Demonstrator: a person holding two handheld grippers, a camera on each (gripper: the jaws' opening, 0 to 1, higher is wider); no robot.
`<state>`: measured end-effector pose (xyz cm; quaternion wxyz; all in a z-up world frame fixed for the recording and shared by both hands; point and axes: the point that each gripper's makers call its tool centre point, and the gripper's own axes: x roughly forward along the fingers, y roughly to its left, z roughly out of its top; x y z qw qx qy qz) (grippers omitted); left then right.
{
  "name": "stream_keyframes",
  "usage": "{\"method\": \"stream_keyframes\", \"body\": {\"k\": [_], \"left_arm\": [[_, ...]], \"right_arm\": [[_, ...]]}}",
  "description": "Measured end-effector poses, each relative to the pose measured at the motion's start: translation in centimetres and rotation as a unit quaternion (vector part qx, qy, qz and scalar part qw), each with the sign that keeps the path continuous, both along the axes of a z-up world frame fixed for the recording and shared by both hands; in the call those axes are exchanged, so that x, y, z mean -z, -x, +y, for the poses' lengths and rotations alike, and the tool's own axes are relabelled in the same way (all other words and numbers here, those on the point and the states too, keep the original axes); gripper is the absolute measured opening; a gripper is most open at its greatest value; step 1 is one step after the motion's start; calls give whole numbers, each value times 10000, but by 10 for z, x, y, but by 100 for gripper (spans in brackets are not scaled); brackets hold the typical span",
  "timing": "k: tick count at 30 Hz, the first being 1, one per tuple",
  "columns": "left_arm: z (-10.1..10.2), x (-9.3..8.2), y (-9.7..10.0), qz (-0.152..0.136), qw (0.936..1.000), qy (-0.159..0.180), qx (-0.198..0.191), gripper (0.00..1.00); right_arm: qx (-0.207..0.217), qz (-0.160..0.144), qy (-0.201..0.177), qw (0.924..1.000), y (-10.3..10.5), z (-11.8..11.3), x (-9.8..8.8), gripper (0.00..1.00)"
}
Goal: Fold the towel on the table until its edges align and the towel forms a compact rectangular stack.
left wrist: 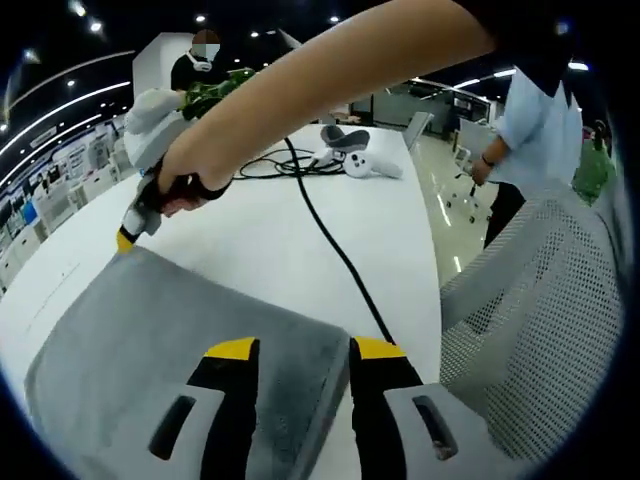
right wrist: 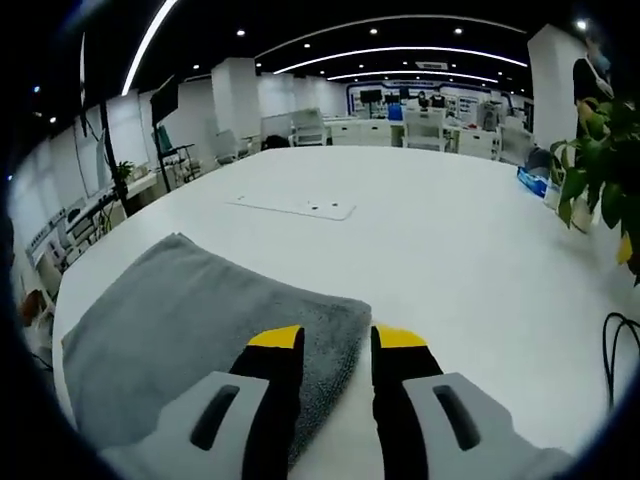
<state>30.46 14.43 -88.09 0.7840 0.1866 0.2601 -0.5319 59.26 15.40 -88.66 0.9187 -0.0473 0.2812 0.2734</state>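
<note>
Left gripper view: the left gripper (left wrist: 301, 350) stands with its yellow-tipped jaws a little apart, astride the near corner of the grey towel (left wrist: 150, 330), which lies folded on the white table (left wrist: 250, 230). At the towel's far corner sits the right gripper (left wrist: 128, 235), held in a hand (left wrist: 185, 185) (whether its jaws have hold of the cloth I cannot tell). A black cable (left wrist: 330, 240) runs across the table.

Right gripper view: the right gripper (right wrist: 335, 340) has its jaws slightly parted over the towel's (right wrist: 190, 320) corner edge, the cloth lying between them. A green plant (right wrist: 600, 150) stands at the right.
</note>
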Motion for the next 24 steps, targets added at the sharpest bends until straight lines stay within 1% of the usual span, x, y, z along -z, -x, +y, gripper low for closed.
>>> {"method": "stream_keyframes", "body": {"k": [3,8,11,14,16,17,18,19,21,24], "left_arm": [[-8,5,8,22,9998,-74,188,28],[-14,9,13,20,9996,-110,267,23],[-17,12,17,-2,9993,-101,365,18],[-18,17,19,43,9990,-158,404,18],[-19,20,18,24,9991,-185,391,16],[-19,21,15,-29,9992,-194,351,15],[-19,23,14,-63,9992,-209,324,14],[-20,24,13,-63,9993,-224,301,13],[-23,25,12,-39,9995,-184,248,13],[-25,29,14,-104,9990,-288,336,13]], "right_arm": [[-55,20,36,10000,3,1,2,25],[-80,104,-24,9999,3,1,9,25],[33,168,-202,9996,-2,-2,11,25],[149,205,-305,9992,-7,-5,15,24],[173,215,-341,9990,-9,-6,16,24],[213,219,-363,9989,-10,-7,17,23],[339,162,-343,9987,-12,-10,17,22],[360,116,-289,9989,-11,-12,16,21],[424,72,-327,9985,-9,-13,16,19],[502,124,-386,9979,-10,-17,18,19]]}}
